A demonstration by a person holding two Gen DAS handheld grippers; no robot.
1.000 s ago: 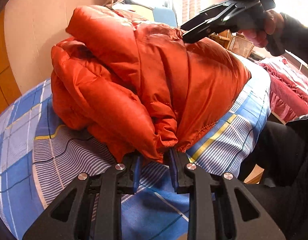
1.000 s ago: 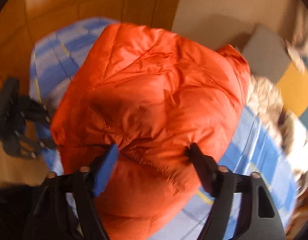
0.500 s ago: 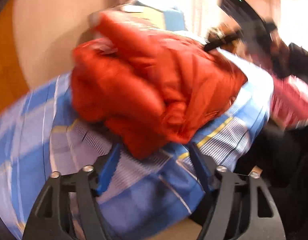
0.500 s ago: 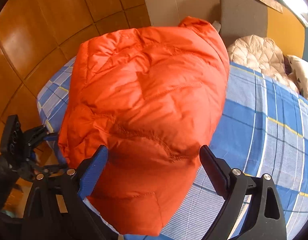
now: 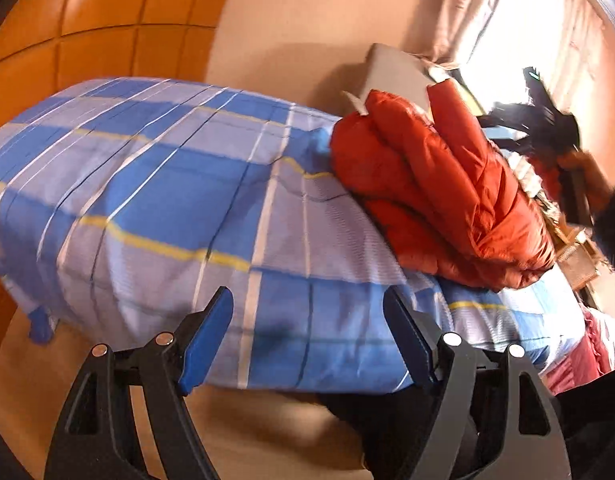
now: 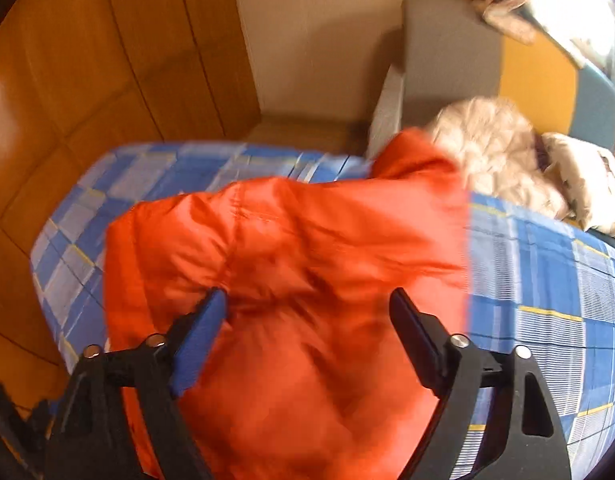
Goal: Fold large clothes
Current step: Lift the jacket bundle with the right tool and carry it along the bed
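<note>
Blue checked bedsheet (image 5: pixel 167 184) covers a bed beside orange wood panelling (image 5: pixel 99 12) and a beige wall. Left gripper (image 5: pixel 307 332), jaws just opened wide, has let go of the orange puffer jacket (image 5: pixel 439 184), now lying bunched well to its right. Right gripper (image 6: pixel 307 320), jaws narrowing slightly, straddles the jacket without clamping. Cream jackets (image 6: pixel 503 152) lie beyond.

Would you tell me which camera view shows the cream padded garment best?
The right wrist view: the cream padded garment lies bunched beyond the orange jacket. The left wrist view shows almost nothing of it behind the jacket.
</note>
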